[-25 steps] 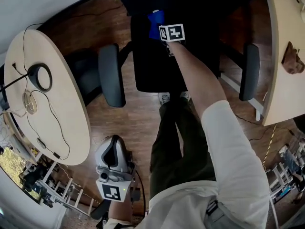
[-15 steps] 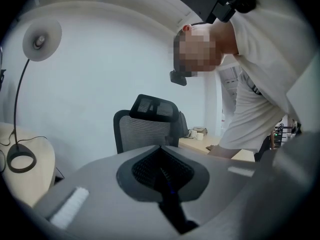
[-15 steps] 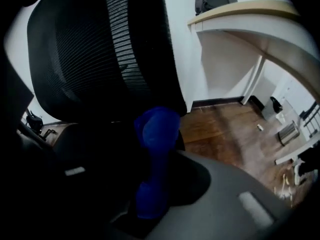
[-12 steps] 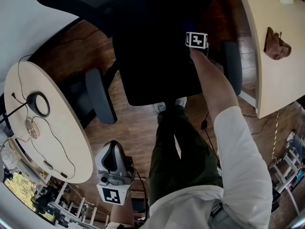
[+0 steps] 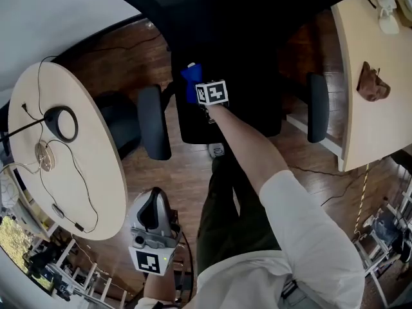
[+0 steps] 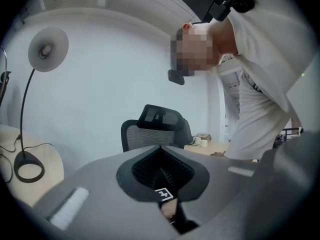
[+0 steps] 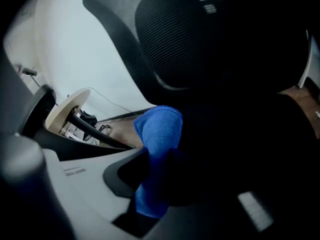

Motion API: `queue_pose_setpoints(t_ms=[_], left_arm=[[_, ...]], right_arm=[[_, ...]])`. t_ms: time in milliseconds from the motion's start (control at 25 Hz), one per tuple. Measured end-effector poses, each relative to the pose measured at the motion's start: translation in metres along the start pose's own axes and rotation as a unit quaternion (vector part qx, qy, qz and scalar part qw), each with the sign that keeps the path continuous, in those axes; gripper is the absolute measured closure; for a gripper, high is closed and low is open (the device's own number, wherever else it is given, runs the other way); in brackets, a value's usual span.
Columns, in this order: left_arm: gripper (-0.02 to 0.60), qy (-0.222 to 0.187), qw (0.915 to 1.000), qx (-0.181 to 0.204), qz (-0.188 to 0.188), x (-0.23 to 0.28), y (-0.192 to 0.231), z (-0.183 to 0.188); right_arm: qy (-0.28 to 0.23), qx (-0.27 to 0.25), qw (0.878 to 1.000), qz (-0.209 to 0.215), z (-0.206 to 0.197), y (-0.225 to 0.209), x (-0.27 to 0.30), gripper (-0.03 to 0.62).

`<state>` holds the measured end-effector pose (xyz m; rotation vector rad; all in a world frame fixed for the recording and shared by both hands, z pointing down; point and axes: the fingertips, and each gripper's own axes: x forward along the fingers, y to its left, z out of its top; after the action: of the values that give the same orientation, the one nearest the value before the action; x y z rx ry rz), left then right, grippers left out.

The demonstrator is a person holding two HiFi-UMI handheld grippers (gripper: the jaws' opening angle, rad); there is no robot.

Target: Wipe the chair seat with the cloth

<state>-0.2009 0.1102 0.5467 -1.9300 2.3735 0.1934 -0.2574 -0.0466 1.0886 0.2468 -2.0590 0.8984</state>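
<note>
Head view: the black office chair seat [image 5: 257, 102] fills the upper centre of the frame, a broad, firm pad that will likely swivel under side load, so press downward rather than push. The blue cloth [image 5: 190, 81], at the seat's left edge, looks soft, light and limp, and is best held by a bunched fold. The right gripper [image 5: 196, 89] clamps it that way, while the left gripper [image 5: 153, 201], lower left, is closed on nothing.
</note>
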Motion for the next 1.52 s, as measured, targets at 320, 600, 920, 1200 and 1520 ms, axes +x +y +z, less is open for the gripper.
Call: queue_pose_setpoints(t_ms=[320, 600, 920, 1200, 1520], left_arm=[[0.58, 0.018, 0.9997, -0.007, 0.018, -0.029, 0.016, -0.041], [0.579, 0.003, 0.9997, -0.017, -0.015, -0.001, 0.0, -0.019], [0.579, 0.003, 0.9979, -0.042, -0.049, 0.032, -0.029, -0.028], [0.579, -0.008, 0.9961, -0.038, -0.08, 0.05, -0.047, -0.026], [0.579, -0.005, 0.9982, -0.032, -0.05, 0.033, -0.029, -0.017]], right_arm=[[0.003, -0.03, 0.999, -0.01, -0.006, 0.028, 0.053, 0.487], [-0.004, -0.006, 0.994, -0.111, -0.01, -0.111, -0.03, 0.487], [0.014, 0.037, 0.969, -0.244, -0.033, -0.295, -0.163, 0.487], [-0.032, 0.053, 0.983, -0.173, -0.021, -0.23, -0.146, 0.488], [-0.01, -0.015, 0.999, 0.036, -0.068, 0.037, -0.017, 0.487]])
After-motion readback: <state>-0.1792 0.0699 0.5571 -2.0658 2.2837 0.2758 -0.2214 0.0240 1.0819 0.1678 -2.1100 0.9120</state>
